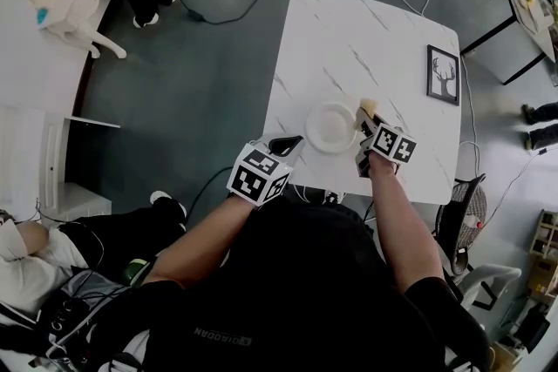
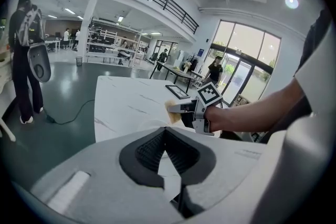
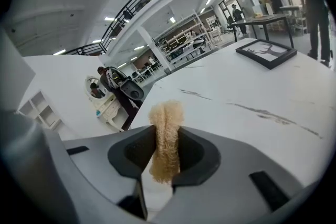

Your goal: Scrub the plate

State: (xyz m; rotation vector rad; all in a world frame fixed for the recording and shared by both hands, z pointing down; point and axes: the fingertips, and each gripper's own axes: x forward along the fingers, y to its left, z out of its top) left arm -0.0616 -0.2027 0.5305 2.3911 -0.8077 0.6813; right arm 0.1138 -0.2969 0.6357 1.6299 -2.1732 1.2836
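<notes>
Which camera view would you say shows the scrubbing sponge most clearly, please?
The right gripper view: the sponge fills the centre, pinched in the right gripper. The head view shows only a small tan bit beside the plate; the left gripper view, a distant tan patch.

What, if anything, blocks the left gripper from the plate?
Likely nothing, so yes: the left gripper, jaws shut, points at the plate's near rim; the right gripper holds the sponge at the opposite side.

**Camera set-up**

Head view: high overhead, steeply down on the counter (image 1: 366,39). Left gripper view: on the left claw (image 1: 286,142), close behind its jaws, facing across the counter at the right claw (image 2: 173,107). Right gripper view: equally close, facing the frame (image 3: 265,52). All three share counter and frame.
</notes>
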